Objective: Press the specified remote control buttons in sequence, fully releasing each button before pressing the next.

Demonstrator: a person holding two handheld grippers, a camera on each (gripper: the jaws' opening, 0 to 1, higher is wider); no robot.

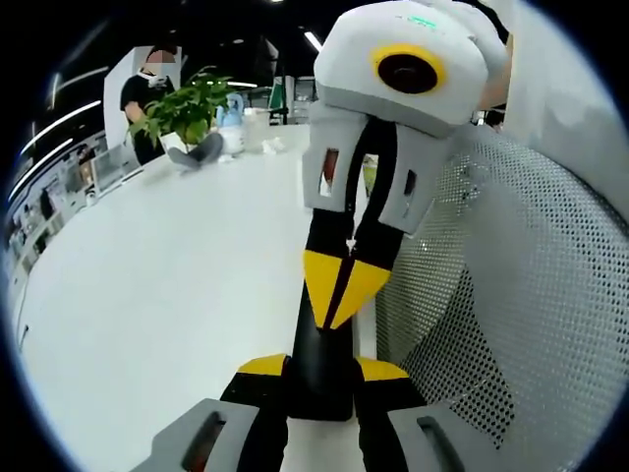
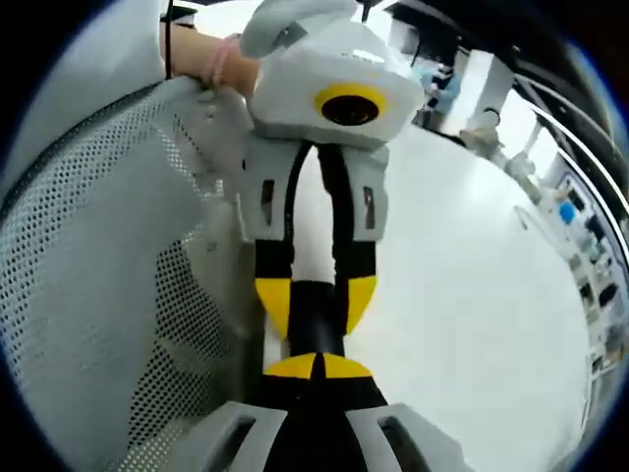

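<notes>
A slim black remote control (image 1: 319,383) stands between the yellow-tipped jaws of my left gripper (image 1: 322,368), which is shut on it. In the left gripper view my right gripper (image 1: 339,287) reaches in from above, shut, its joined yellow tips resting on the remote's upper end. In the right gripper view my right gripper (image 2: 319,366) rises from the bottom with its tips together against the remote (image 2: 314,313). The left gripper (image 2: 316,300) faces it there and clamps the remote from both sides. The buttons are hidden.
A white table (image 1: 177,285) spreads under both grippers. A grey mesh chair back (image 1: 511,295) stands close beside them (image 2: 98,295). A potted plant (image 1: 182,113) and a person (image 1: 145,93) are at the table's far end. A hand (image 2: 197,57) holds the left gripper.
</notes>
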